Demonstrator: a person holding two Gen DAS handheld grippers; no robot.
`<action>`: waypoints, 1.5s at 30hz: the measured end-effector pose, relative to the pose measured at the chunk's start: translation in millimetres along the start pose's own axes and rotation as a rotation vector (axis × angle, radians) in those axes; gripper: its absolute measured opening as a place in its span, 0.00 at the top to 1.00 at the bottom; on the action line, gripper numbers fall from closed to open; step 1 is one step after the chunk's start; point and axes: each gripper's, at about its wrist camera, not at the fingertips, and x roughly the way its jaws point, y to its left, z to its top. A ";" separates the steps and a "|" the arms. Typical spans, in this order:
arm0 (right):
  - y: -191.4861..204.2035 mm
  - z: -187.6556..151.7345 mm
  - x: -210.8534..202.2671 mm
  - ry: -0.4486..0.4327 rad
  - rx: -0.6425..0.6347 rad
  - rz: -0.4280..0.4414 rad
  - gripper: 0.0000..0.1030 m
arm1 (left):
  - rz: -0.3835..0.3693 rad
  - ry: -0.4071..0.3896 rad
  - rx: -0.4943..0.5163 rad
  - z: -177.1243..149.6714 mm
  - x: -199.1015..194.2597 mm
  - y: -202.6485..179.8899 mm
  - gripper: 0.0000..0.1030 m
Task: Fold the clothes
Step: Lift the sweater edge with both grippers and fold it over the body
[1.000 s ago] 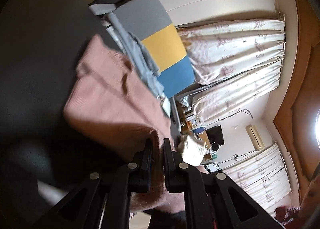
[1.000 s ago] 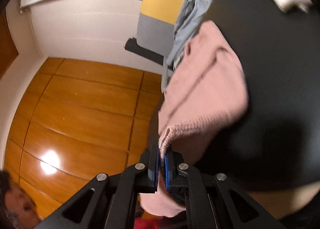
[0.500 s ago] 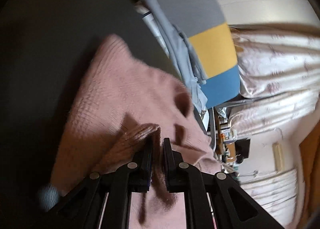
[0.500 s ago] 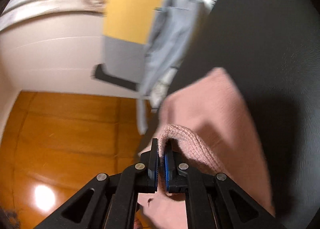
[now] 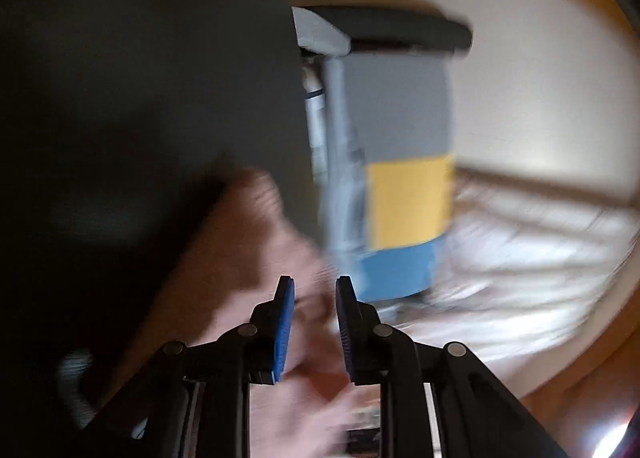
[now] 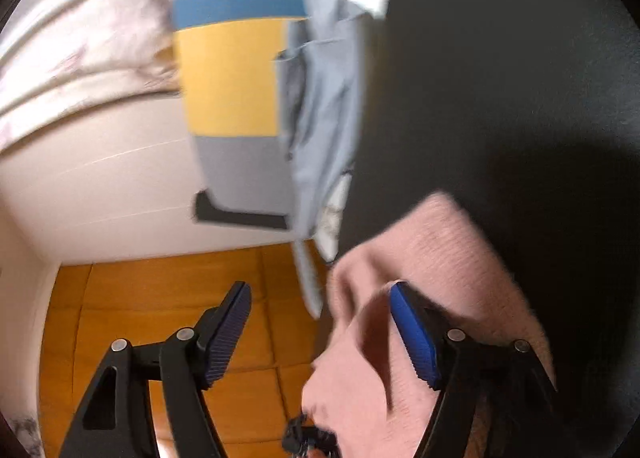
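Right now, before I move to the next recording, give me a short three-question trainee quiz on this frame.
1. True or false: the right gripper is clamped on the pink sweater.
2. What does the pink sweater lie on: A) the orange wooden floor, B) the black table, C) the chair?
3. Fill in: the garment hanging by the chair, at the table's edge, is light ____.

Key
1. False: its jaws are opening, wide apart; the sweater only lies against one pad.
2. B.
3. Grey-blue.
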 end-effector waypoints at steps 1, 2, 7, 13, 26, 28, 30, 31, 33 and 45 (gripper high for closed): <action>5.7 -4.7 -5.4 0.023 -0.035 0.000 0.28 | 0.070 0.028 0.082 -5.6 0.9 -7.7 0.80; 12.8 -11.4 -7.4 0.059 -0.086 -0.025 0.28 | 0.092 0.052 0.161 -15.5 4.4 -17.5 0.80; 48.3 -50.9 12.2 0.236 -0.388 -0.176 0.28 | 0.036 0.231 0.429 -64.0 37.1 -60.6 0.80; 58.7 -64.4 82.6 0.445 -0.499 -0.192 0.36 | 0.183 0.298 0.615 -73.6 99.4 -98.3 0.80; 77.9 -68.9 49.7 0.090 -0.779 -0.405 0.36 | 0.435 -0.110 0.658 -66.7 35.0 -74.6 0.80; 74.5 -103.8 42.0 0.131 -0.886 -0.472 0.36 | 0.477 -0.091 0.723 -94.9 33.6 -71.2 0.80; 64.5 -134.7 50.5 0.163 -1.006 -0.527 0.36 | 0.516 -0.135 0.726 -109.9 14.0 -59.6 0.80; 59.5 -150.1 54.8 0.179 -1.066 -0.554 0.36 | 0.536 -0.158 0.726 -117.3 4.1 -53.8 0.80; 50.8 -171.4 59.1 0.180 -1.185 -0.652 0.36 | 0.525 -0.158 0.684 -122.6 -17.9 -40.9 0.81; 36.1 -175.3 -63.2 -0.042 -1.018 -0.722 0.35 | 0.432 -0.107 0.609 -136.2 -52.6 -7.8 0.75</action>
